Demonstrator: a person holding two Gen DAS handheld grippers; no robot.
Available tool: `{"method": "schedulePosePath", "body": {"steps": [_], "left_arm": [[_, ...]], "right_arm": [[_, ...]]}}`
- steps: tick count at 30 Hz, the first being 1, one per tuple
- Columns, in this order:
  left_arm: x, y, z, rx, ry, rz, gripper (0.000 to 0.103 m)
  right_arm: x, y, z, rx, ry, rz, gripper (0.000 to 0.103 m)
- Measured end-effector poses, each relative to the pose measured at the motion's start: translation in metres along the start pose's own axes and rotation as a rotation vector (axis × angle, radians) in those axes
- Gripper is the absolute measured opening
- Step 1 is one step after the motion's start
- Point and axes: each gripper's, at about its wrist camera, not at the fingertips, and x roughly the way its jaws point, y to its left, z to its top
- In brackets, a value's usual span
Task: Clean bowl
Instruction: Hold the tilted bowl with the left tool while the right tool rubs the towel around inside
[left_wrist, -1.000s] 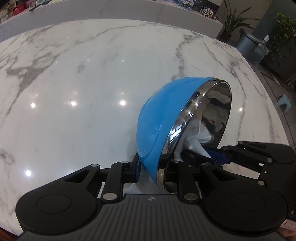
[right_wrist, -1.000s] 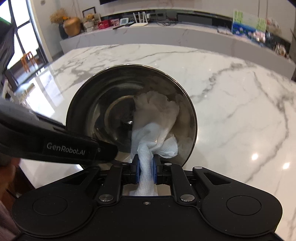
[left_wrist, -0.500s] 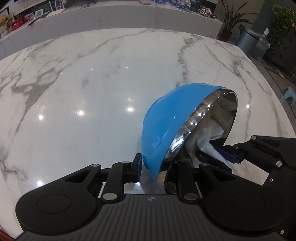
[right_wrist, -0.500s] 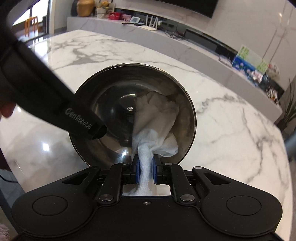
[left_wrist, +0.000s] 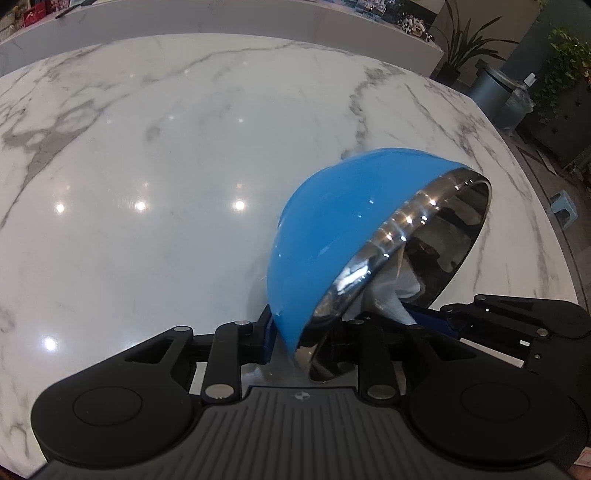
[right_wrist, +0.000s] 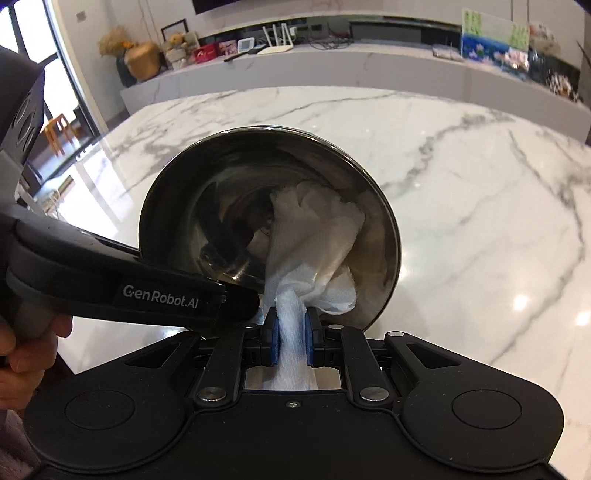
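My left gripper (left_wrist: 295, 332) pinches the tilted bowl's (left_wrist: 332, 236) rim; right gripper (right_wrist: 291, 332) fingers squeeze the paper towel (right_wrist: 314, 236) inside it, marble bench (left_wrist: 147, 166) open around.

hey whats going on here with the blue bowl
A person is wiping out a bowl, blue outside and steel inside, using two handheld grippers. The left gripper is clamped on the bowl's rim, holding it tipped on its side above the marble table. The right gripper is shut on a wad of white paper towel, which is pressed against the bowl's inner wall. The wiping looks under way; whether the inside is clean yet cannot be told.
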Motion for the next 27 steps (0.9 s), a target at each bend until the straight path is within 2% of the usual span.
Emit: {"method": "schedulePosePath", "body": {"steps": [10,13,15,16,22,27], "left_arm": [[-0.005,-0.009,-0.001,0.069,0.008,0.045,0.02],[-0.008,-0.013,0.0,0.102,0.001,0.068,0.019],[-0.01,-0.017,0.0,0.124,-0.003,0.084,0.018],[-0.011,-0.018,0.001,0.133,-0.004,0.09,0.018],[-0.01,-0.015,0.002,0.118,-0.013,0.086,0.019],[-0.008,-0.008,0.003,0.072,-0.023,0.051,0.023]], "right_arm": [[0.0,0.012,0.008,-0.174,-0.019,-0.136,0.011],[-0.001,0.024,0.004,-0.274,-0.04,-0.227,0.01],[0.001,0.035,-0.001,-0.39,-0.054,-0.322,0.01],[0.001,0.037,-0.002,-0.414,-0.053,-0.333,0.01],[0.001,0.034,-0.002,-0.37,-0.048,-0.296,0.011],[0.003,0.024,0.0,-0.265,-0.035,-0.223,0.011]]}}
